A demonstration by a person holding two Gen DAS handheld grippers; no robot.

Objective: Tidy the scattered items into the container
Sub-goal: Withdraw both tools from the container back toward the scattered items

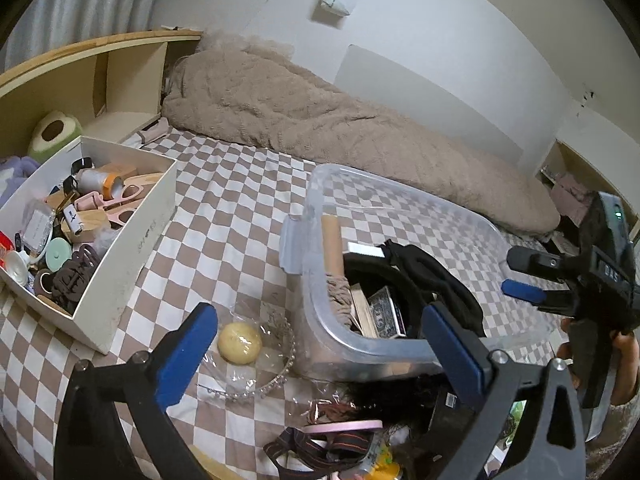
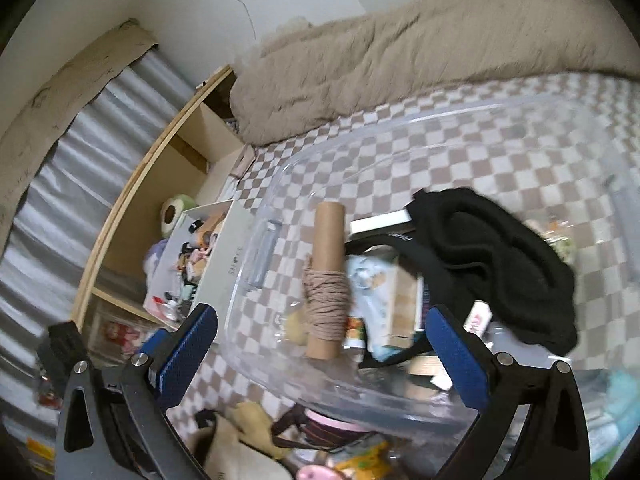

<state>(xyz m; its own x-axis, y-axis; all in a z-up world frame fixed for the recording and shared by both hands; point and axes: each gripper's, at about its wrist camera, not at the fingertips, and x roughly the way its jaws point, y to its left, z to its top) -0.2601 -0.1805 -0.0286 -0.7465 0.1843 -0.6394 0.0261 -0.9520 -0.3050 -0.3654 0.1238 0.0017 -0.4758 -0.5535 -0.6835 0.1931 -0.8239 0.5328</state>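
With both the left gripper (image 1: 320,354) and the right gripper (image 2: 322,354) spread wide and holding nothing over the clear tub (image 1: 356,344), the next pick is looking like the wrapped yellow ball (image 1: 239,343) lying just beside it, best approached squarely, avoiding the beaded headband (image 1: 264,384).

Clear plastic container (image 1: 320,320), centre-right of left-wrist frame, upright on checked cover, lid off. Inside: cardboard tube (image 2: 326,280) wound w/ beige cord, lying along left wall; black cloth (image 2: 492,264) heaped to the right; books/boxes under it. Still outside, lower frame: yellowish round item (image 1: 239,342) in clear wrap, just left of container; beaded tiara (image 1: 276,376) beside it; pink-rimmed round thing (image 1: 344,426) & striped strap (image 1: 320,450) at bottom centre.
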